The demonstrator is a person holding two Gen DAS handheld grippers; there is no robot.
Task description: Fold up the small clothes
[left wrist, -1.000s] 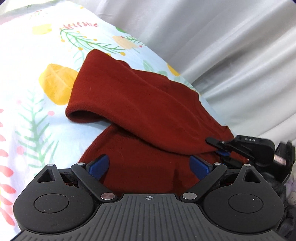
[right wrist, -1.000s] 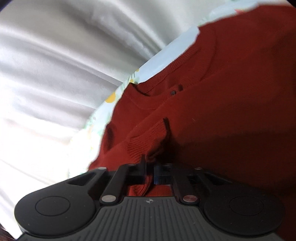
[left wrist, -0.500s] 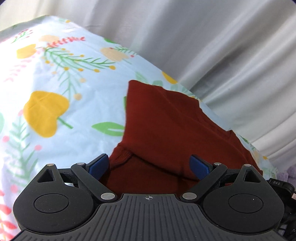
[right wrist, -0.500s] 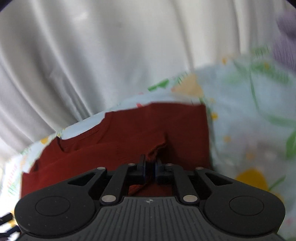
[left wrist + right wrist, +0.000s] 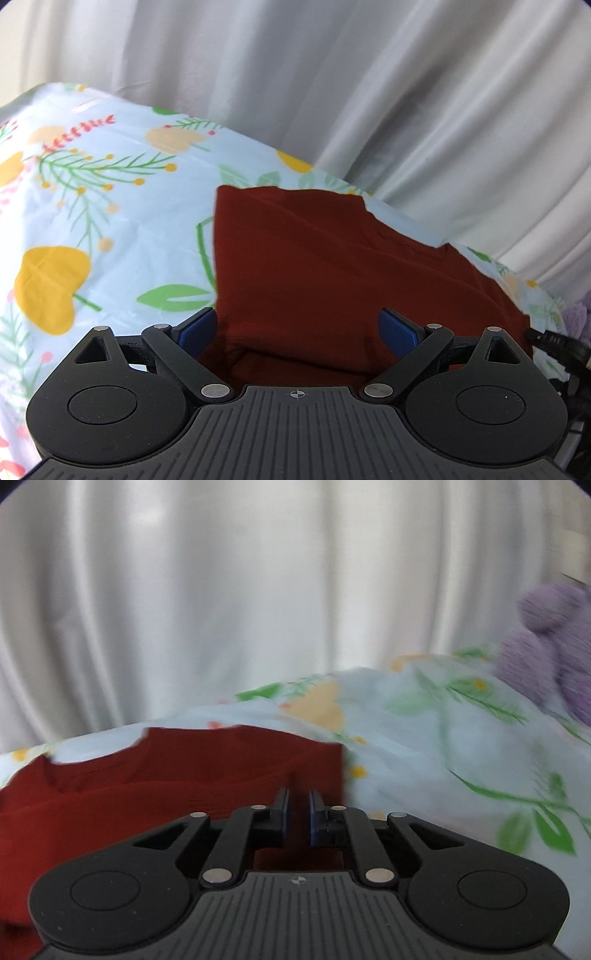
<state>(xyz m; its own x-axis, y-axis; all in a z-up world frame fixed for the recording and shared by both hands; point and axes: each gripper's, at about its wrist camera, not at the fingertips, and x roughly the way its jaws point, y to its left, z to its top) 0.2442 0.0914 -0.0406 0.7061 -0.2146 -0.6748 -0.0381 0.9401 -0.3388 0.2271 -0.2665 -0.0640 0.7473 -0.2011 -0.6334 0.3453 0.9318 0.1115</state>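
- Because the white curtain (image 5: 369, 92) hangs close behind the far edge of the work surface, a gripper carried far could catch in its folds. This is judged a minor risk.
- The floral sheet (image 5: 92, 221) covers the whole surface and looks soft and loose. A finger pressed low could pinch sheet together with cloth, and the fold would then drag out of line.
- The red garment (image 5: 332, 266) lies flat on the sheet, centre to right in the left wrist view, with layers already doubled over. Its left edge runs straight and its far edge is uneven. The near hem forms a loose lip just ahead of the left tool. Main hazard: a grasp may take only the top layer, so that the stack opens when lifted.
- The left gripper (image 5: 297, 326) is spread wide and empty, with its blue pads to either side of the near hem. Whether they touch the cloth cannot be told. Closing from this stance could bunch the hem into a ridge rather than a clean edge.
- The right gripper (image 5: 298, 805) has its fingers narrowly parted over the garment's right near corner, and no cloth is seen standing between them. A snagged thread of knit on withdrawal would pull that corner askew.
- A purple knitted item (image 5: 546, 646) lies at the far right, well apart — a risk only on a wide swing.
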